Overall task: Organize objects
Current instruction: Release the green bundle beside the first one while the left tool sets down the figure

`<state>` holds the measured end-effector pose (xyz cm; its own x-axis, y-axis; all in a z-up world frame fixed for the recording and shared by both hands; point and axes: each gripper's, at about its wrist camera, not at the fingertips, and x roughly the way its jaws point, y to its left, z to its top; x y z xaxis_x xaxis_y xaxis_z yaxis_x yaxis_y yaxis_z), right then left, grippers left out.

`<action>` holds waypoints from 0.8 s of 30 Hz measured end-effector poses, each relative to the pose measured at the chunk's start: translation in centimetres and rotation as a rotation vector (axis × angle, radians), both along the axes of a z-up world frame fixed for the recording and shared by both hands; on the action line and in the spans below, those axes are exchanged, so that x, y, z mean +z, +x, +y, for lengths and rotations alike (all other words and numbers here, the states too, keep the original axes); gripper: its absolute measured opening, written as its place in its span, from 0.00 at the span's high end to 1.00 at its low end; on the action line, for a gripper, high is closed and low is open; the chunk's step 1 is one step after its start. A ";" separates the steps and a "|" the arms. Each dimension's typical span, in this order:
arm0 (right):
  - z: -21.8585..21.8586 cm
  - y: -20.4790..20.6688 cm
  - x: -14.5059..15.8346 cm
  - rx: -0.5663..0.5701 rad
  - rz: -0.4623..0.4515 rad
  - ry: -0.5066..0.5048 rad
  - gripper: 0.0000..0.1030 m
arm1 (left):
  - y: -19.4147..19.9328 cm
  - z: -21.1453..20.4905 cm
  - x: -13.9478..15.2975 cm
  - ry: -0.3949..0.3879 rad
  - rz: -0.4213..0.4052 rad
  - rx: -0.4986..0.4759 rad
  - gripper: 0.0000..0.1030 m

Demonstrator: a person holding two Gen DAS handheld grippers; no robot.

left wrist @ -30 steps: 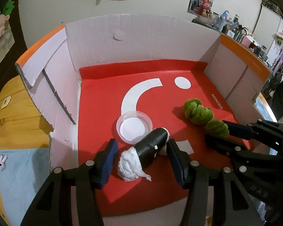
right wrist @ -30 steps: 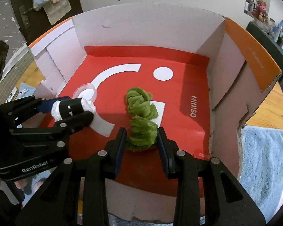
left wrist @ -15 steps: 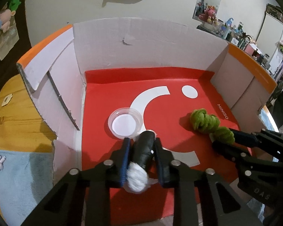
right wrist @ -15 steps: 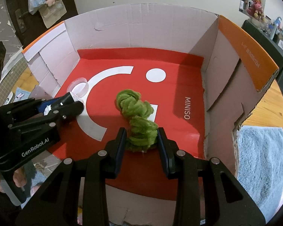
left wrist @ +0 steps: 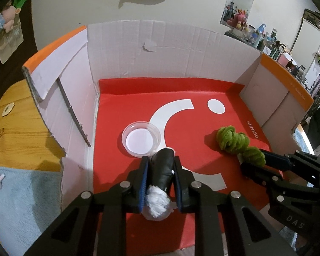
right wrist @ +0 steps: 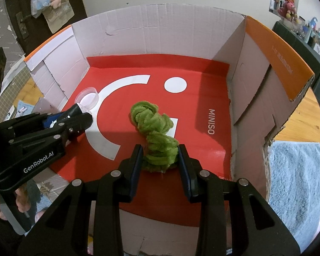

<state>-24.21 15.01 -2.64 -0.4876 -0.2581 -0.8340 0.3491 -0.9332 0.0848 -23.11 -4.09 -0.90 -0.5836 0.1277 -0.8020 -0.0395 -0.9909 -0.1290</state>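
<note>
My left gripper (left wrist: 161,166) is shut on a black tube with a white fluffy end (left wrist: 162,170) and holds it just above the red floor of a cardboard box (left wrist: 160,49). The tube also shows in the right wrist view (right wrist: 74,109). My right gripper (right wrist: 160,151) is shut on the near end of a green fuzzy coil (right wrist: 157,136); the coil's far end lies on the red floor. The coil also shows in the left wrist view (left wrist: 232,140), with the right gripper (left wrist: 253,162) at its end.
A clear round plastic lid (left wrist: 141,138) lies on the red floor just beyond the tube, also in the right wrist view (right wrist: 87,98). White box walls stand left, back and right. Blue towels (right wrist: 296,183) lie on the wooden table (left wrist: 15,128) outside the box.
My left gripper closed on the black tube and lifted it slightly. My right gripper kept its hold on the green coil and drew back a little.
</note>
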 end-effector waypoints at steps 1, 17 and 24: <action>0.0 0.0 0.0 0.001 -0.001 -0.002 0.69 | 0.0 0.0 0.0 -0.001 0.000 0.000 0.79; 0.5 0.8 0.5 0.016 -0.008 -0.032 0.54 | 0.3 0.4 0.2 -0.016 0.008 -0.001 0.65; 0.5 1.4 1.1 0.019 0.003 -0.033 0.54 | 0.7 0.3 0.3 -0.013 0.012 0.001 0.65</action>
